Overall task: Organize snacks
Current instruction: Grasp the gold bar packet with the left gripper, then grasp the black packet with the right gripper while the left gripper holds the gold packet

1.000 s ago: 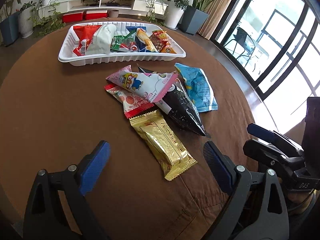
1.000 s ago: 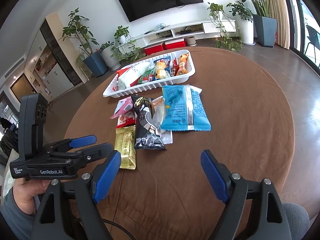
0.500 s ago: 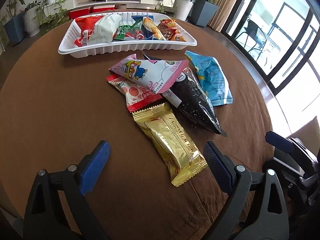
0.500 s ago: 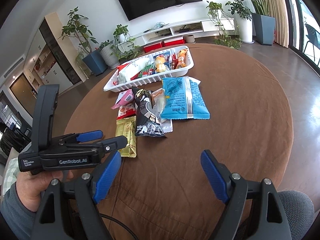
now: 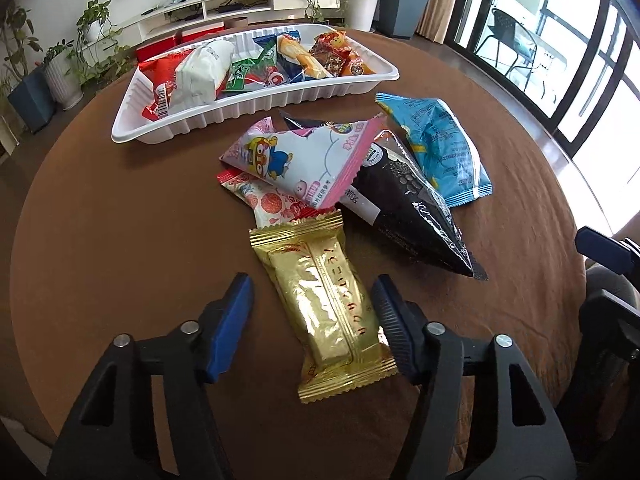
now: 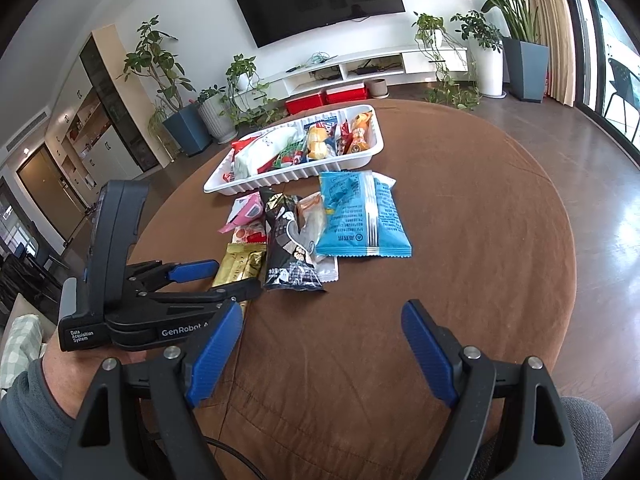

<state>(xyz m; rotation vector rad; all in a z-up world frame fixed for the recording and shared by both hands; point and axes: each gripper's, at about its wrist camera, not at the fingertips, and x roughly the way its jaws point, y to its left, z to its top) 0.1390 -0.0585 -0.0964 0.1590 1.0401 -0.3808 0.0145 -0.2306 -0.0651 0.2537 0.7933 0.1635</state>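
**Gold packet sits between your left fingers**

Your left hand-held gripper [image 5: 312,322] straddles the gold snack packet [image 5: 326,300] on the brown table [image 5: 120,240], fingers spread, the right pad touching the wrapper's edge, the left pad apart from it. Crowding the packet's far end: a red-and-white packet [image 5: 266,202] under a pink cartoon packet [image 5: 296,160], and a black bag [image 5: 404,208] beside a blue bag [image 5: 438,148]. Beyond them the white tray [image 5: 256,110] holds more snacks. Your right hand-held gripper [image 6: 322,354] hangs released over bare cloth, well short of the pile.
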